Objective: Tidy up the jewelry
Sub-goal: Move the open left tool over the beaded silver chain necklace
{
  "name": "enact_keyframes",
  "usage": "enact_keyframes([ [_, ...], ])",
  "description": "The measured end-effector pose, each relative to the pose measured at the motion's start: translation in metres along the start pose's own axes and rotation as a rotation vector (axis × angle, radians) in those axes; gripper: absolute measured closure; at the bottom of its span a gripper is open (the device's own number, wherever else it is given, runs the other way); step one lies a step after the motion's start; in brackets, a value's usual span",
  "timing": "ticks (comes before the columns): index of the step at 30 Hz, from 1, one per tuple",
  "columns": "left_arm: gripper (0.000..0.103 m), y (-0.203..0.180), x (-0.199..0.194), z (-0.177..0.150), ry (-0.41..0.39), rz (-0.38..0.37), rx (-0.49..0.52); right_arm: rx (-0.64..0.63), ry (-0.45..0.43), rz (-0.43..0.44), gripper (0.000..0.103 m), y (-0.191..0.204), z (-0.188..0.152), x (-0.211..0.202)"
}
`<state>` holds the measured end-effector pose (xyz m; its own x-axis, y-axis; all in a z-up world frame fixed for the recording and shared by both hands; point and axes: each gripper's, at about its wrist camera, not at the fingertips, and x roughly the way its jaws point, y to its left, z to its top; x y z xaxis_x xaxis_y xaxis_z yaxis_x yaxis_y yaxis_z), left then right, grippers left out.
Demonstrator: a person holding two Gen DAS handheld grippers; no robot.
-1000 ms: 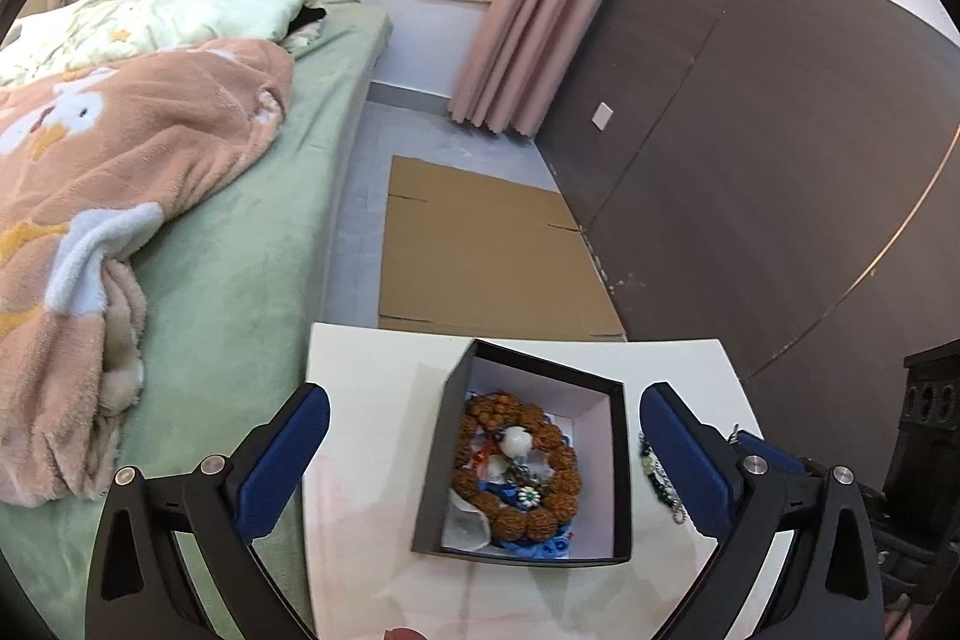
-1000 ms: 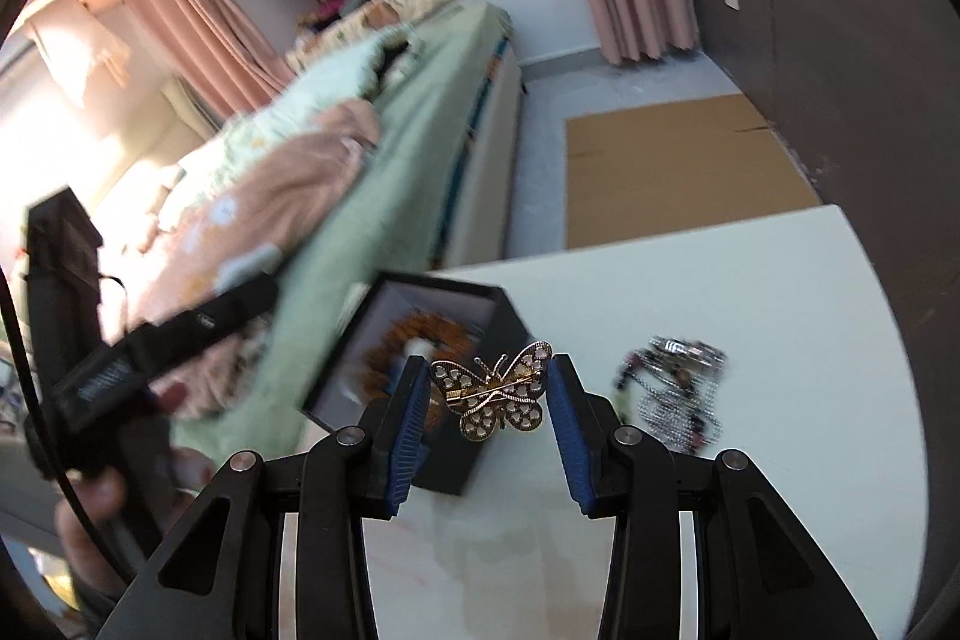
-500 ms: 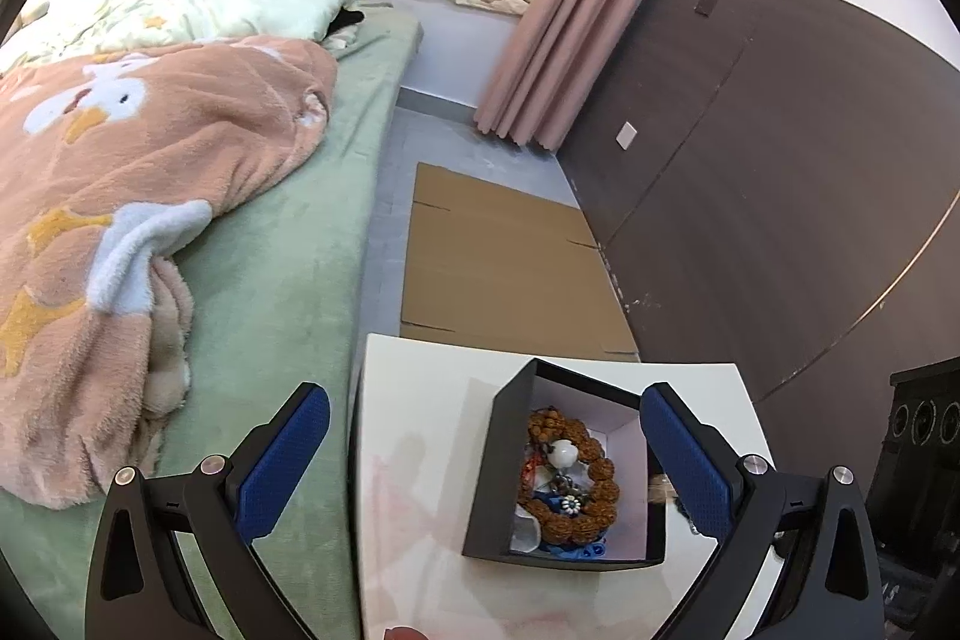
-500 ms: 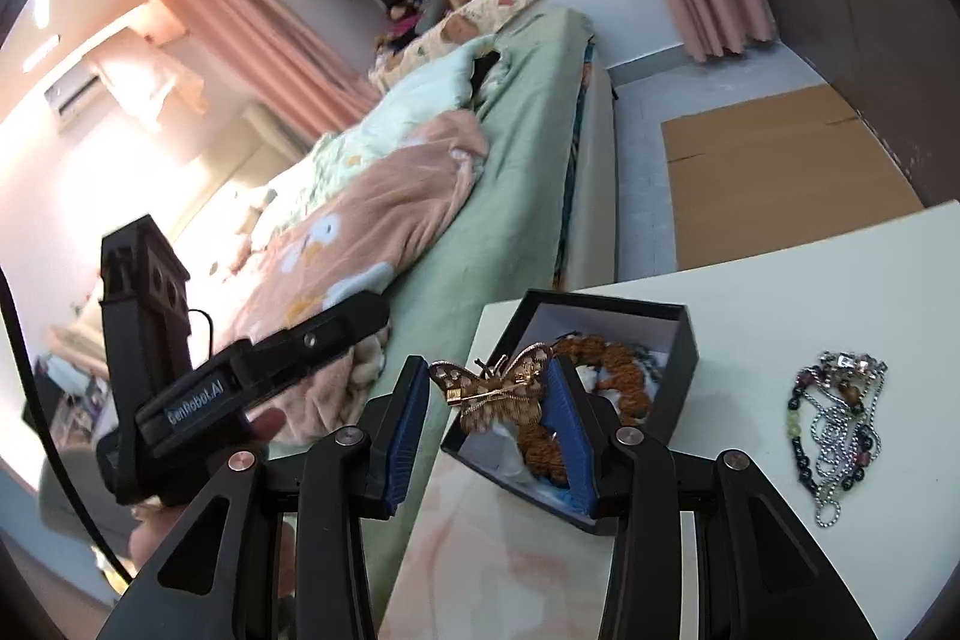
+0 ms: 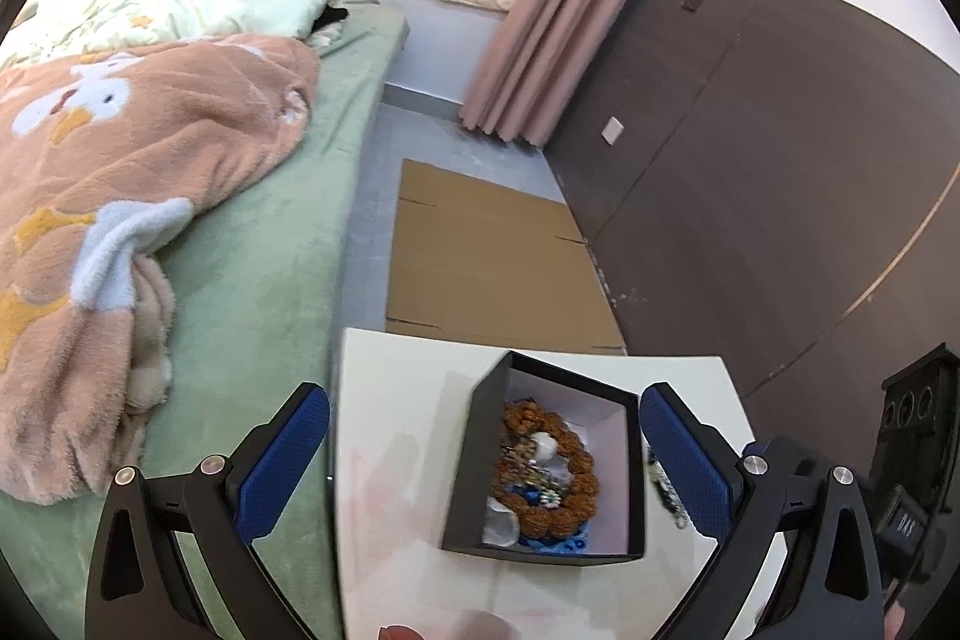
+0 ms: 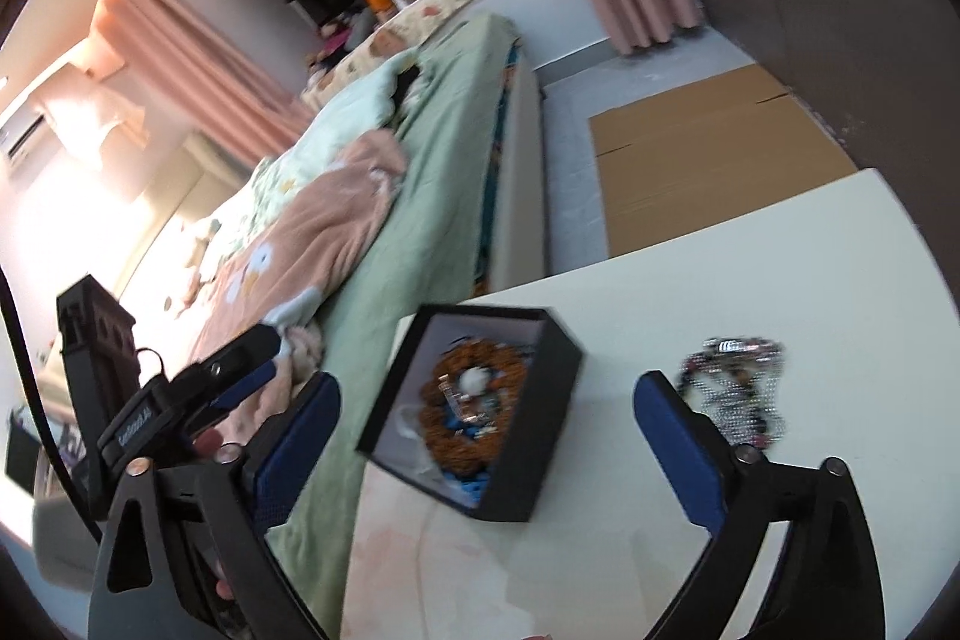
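A black jewelry box stands open on the white table. Inside lies a brown bead bracelet with small pieces, and a gold butterfly brooch lies on top. A pile of silver chains and beads lies on the table right of the box. My left gripper is open and empty, held above the box. My right gripper is open and empty, also above the box.
A bed with a green sheet and a peach blanket runs along the table's left edge. Flat cardboard lies on the floor beyond the table. A dark wall panel stands on the right.
My right gripper opened and let go of the butterfly brooch, which now lies in the box. Both grippers shifted a little above the box.
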<state>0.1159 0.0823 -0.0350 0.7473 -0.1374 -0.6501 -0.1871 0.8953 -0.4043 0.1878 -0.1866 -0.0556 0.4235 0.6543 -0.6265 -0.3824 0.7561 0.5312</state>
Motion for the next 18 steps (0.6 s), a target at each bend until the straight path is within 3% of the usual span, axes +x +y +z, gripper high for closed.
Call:
enact_keyframes([
  [5,0.0,-0.02,0.005,-0.005,0.007,-0.022,0.038,0.032,-0.036,-0.038,0.0,-0.022,0.005,-0.021],
  [18,0.0,-0.071,0.023,-0.024,0.051,-0.091,0.13,0.065,-0.016,-0.171,0.0,-0.061,0.009,-0.05],
])
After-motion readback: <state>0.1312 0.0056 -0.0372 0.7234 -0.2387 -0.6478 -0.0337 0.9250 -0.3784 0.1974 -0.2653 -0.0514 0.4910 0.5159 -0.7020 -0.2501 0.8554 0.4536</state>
